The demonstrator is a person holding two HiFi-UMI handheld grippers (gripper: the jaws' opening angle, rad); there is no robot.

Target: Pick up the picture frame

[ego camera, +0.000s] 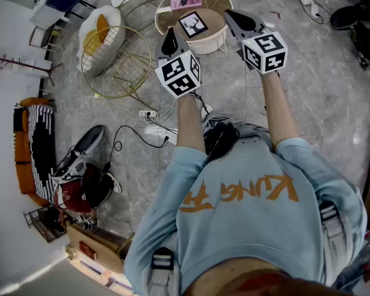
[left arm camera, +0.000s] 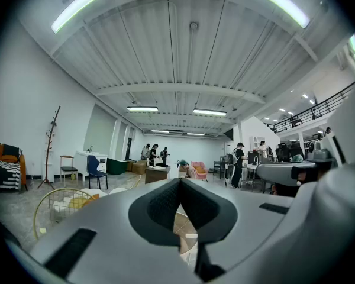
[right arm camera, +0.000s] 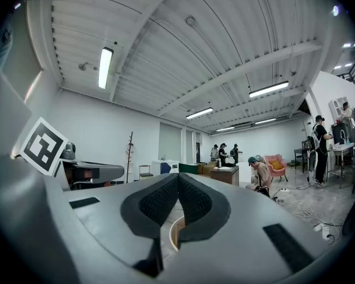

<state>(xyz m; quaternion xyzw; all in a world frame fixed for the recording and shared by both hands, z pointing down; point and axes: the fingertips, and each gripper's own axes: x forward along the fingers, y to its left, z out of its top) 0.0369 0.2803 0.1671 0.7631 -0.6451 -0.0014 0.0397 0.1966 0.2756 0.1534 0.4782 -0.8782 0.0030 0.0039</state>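
Observation:
The picture frame [ego camera: 193,24], black-edged with a dark figure on white, lies flat on a round low table [ego camera: 214,39] at the top middle of the head view. My left gripper [ego camera: 169,40] is held level in the air, shut and empty, just left of the table. My right gripper [ego camera: 235,17] is also shut and empty, held level over the table's right edge. In the left gripper view the jaws [left arm camera: 180,185] meet with only a sliver of the table showing below. In the right gripper view the jaws [right arm camera: 177,179] meet too, with the table's rim [right arm camera: 173,236] beneath. The frame is hidden in both gripper views.
A pink booklet [ego camera: 186,0] lies on the table behind the frame. A gold wire basket [ego camera: 114,63] and a white chair with a yellow cushion [ego camera: 98,29] stand to the left. Cables and a power strip [ego camera: 149,115] run over the floor near my feet. Several people stand far across the hall.

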